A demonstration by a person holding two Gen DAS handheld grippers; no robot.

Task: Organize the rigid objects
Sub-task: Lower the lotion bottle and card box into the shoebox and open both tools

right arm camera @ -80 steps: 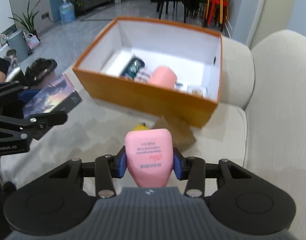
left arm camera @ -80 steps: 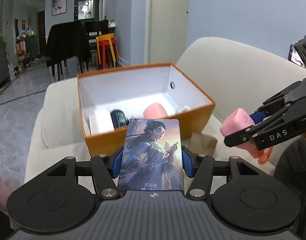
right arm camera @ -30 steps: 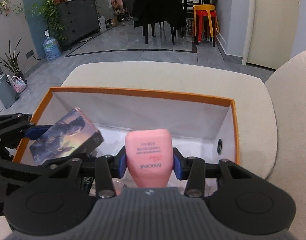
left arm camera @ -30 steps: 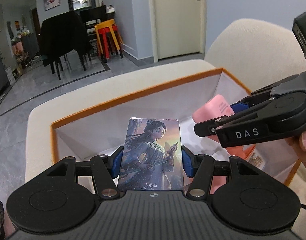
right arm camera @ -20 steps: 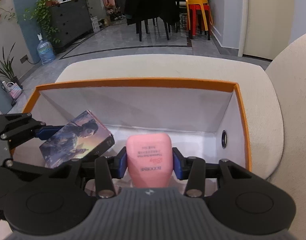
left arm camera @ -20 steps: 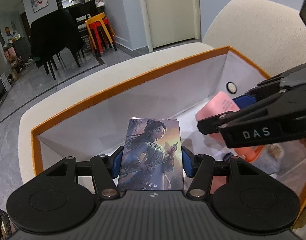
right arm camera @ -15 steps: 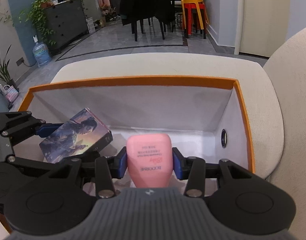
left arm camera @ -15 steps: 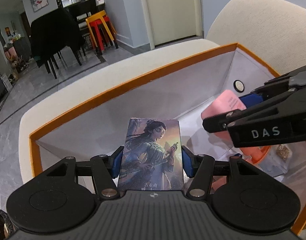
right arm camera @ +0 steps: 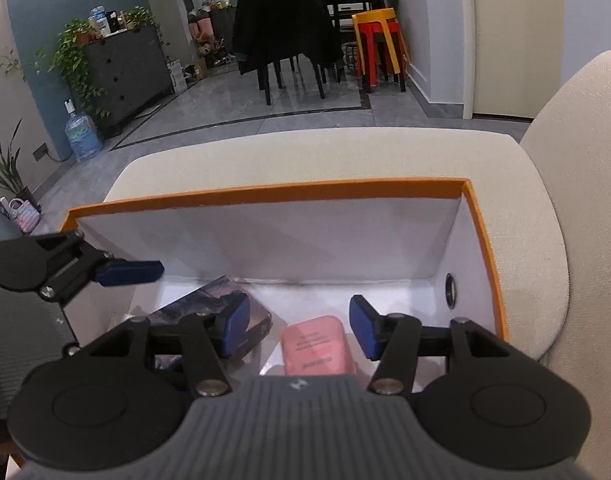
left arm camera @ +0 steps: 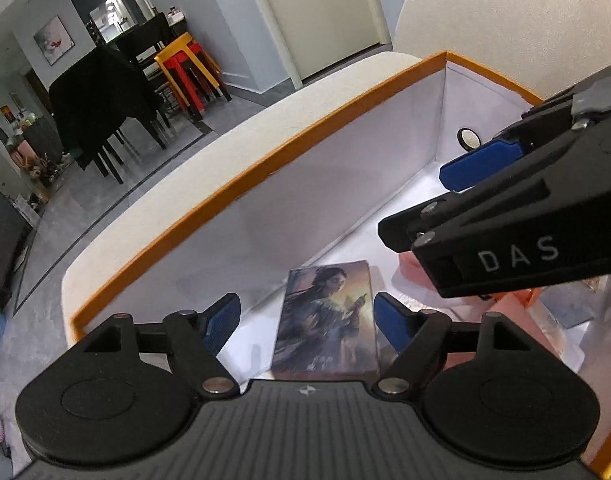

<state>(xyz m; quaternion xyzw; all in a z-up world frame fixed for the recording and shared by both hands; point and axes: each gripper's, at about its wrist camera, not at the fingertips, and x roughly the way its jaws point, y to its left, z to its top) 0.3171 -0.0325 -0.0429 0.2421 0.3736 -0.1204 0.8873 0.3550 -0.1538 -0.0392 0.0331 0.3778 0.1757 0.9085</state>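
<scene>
Your left gripper has just been opening its jaws; they stand wide, and the illustrated card box lies between them with a clear gap to the blue pads on either side, so nothing is gripped. The card box sits down inside the orange box, near its white far wall.

Your right gripper has also just been spreading its jaws. The pink bottle lies between them, free of both pads, down in the same orange box. Seen from your right wrist, the card box lies just left of the pink bottle, partly behind your left pad.

From your left wrist, the right gripper crosses in from the right above the box, with pink showing beneath it.

The orange box rests on a cream sofa. Beyond it are a grey tiled floor, a dark draped chair and stacked red and yellow stools.
</scene>
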